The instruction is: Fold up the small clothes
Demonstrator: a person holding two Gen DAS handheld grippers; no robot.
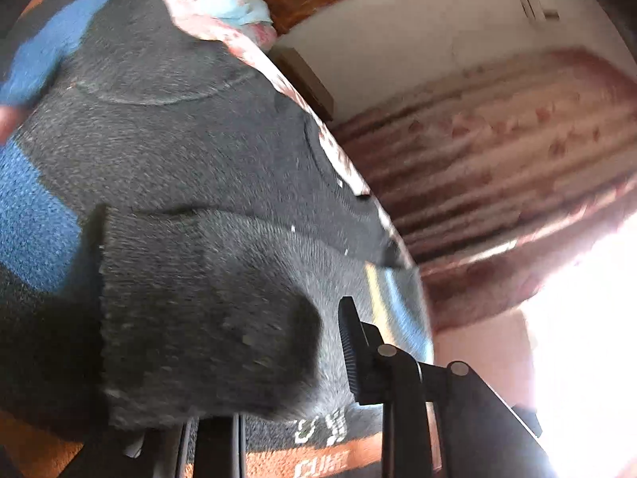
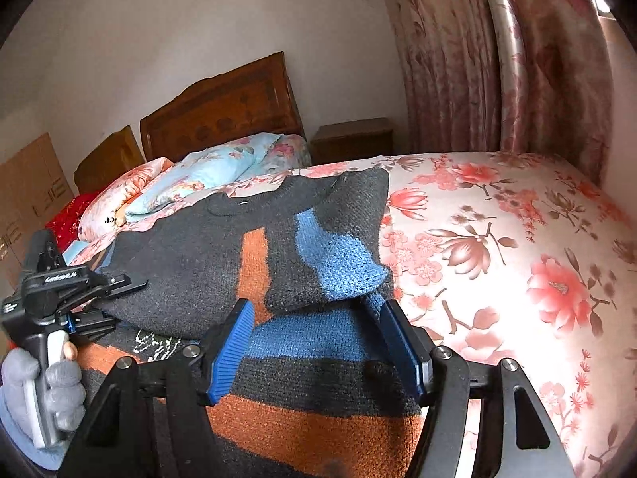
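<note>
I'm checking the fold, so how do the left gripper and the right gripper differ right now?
The right gripper is open, its blue ribbed pads spread over the striped grey, orange and blue knitted sweater and gripping nothing; the left gripper lies at the sweater's other side, with a sleeve draped over its fingers. The right gripper points toward the wooden headboard; the left points across the floral bedsheet. Both are black two-finger tools.

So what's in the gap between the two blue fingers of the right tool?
The sweater. In the right wrist view, its blue stripe fills the gap between the open right tool's blue fingers.
</note>
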